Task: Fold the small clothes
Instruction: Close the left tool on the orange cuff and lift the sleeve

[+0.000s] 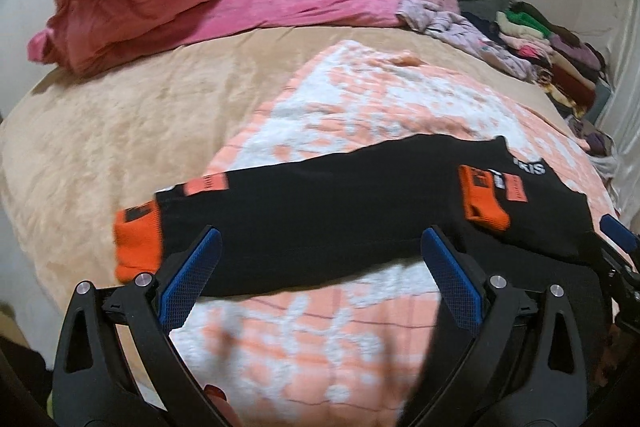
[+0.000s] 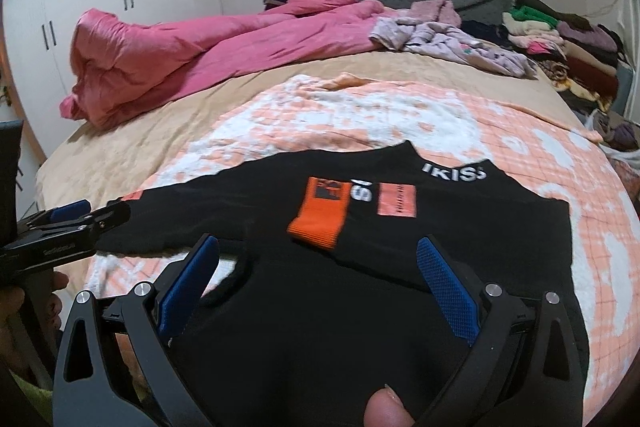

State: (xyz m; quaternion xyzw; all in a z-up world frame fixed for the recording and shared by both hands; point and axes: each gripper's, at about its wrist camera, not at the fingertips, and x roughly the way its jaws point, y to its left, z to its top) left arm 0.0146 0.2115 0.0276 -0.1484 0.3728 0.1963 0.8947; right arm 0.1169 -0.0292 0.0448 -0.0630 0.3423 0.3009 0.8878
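Shirt point(image 2: 400, 227) on towel point(image 2: 360, 115) on bed point(image 2: 132, 143); duvet point(image 2: 200, 47) behind.

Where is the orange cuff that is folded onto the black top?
In the right wrist view the orange cuff lies mid-frame on the black top, just left of the pale orange patch, ahead of the open right gripper.

Dim indoor light, motion blur, perhaps grainy, fisheye-warped edges
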